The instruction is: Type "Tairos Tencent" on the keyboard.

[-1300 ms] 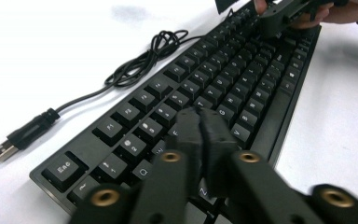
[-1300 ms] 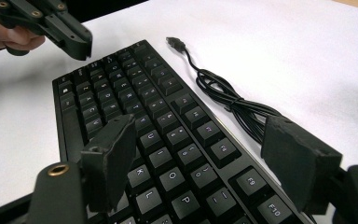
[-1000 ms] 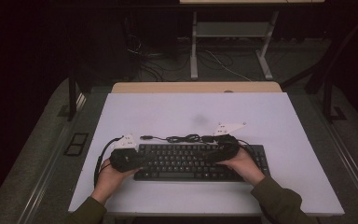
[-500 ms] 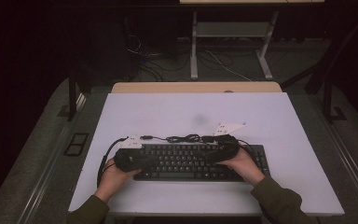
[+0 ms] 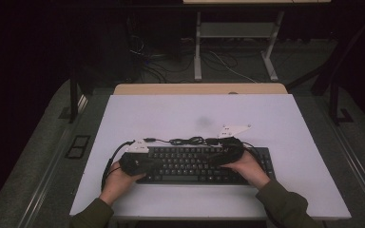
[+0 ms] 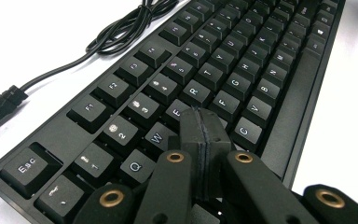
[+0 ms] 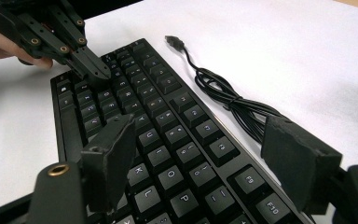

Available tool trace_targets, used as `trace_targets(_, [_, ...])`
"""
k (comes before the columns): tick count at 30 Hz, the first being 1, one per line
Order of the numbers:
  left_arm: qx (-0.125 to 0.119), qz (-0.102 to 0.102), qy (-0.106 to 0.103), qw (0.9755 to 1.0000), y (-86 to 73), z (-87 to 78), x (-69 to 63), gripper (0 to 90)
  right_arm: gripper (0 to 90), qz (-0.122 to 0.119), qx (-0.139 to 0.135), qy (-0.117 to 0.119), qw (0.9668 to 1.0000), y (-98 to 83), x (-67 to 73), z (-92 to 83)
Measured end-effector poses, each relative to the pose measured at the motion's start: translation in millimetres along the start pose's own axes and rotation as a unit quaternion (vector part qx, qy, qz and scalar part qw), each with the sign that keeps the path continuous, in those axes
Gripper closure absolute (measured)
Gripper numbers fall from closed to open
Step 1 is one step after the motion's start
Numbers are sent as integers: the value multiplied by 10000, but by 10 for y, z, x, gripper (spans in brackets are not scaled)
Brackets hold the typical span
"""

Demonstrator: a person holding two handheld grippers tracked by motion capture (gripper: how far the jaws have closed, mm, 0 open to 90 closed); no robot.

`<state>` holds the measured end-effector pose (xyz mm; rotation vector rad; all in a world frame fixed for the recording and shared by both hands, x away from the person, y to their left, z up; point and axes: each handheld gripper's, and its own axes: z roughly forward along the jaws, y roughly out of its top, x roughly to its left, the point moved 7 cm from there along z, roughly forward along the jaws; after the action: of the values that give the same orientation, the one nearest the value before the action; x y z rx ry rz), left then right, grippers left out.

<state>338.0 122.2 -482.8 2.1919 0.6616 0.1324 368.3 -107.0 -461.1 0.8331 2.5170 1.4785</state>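
A black keyboard (image 5: 190,164) lies near the table's front edge, its cable (image 5: 185,140) bundled behind it. My left gripper (image 5: 158,164) is over the keyboard's left part and shut with nothing between its jaws. In the left gripper view its tips (image 6: 205,128) sit low over the keys (image 6: 193,91) around E and D. My right gripper (image 5: 211,159) hovers above the keyboard's right part, open and holding nothing. In the right gripper view its pads (image 7: 112,151) stand wide apart over the keyboard (image 7: 168,119), and the left gripper (image 7: 95,72) touches down at the far end.
The cable (image 7: 233,98) ends in a loose USB plug (image 7: 173,42) on the white table (image 5: 171,114). Bare table lies behind and to both sides of the keyboard. A wooden strip (image 5: 199,89) runs along the table's far edge, with a desk frame (image 5: 237,33) beyond.
The left gripper has edged slightly to the right over the keyboard's left end. The right gripper has stayed in place.
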Motion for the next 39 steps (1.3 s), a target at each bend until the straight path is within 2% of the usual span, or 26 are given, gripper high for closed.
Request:
trace_targets(6, [-23, -13, 21, 10000, 14, -16, 0, 895, 259, 2, -5, -3, 10000, 0, -1, 0])
trace_targets(7, [-96, -53, 17, 9999, 27, -18, -1, 895, 259, 7, -13, 1, 10000, 1, 0, 0])
trace_targets(11, [-130, -88, 29, 9999, 38, -24, -1, 894, 259, 3, -6, 6, 10000, -2, -3, 2])
trace_targets(17, [-232, -73, 14, 9997, 78, -47, -15, 888, 259, -15, 1, 6, 10000, -3, 1, 2])
trace_targets(25, [-345, -190, 19, 9992, 107, -63, -19, 784, 259, -15, 11, 7, 10000, -8, 9, 5])
trace_targets(34, [-412, -219, -8, 9989, 125, -69, -55, 554, 259, -9, 28, 9, 10000, -16, 26, 10])
trace_targets(39, [-468, -239, -65, 9986, 140, -75, -96, 513, 259, -3, 18, 7, 10000, -17, 20, 5])
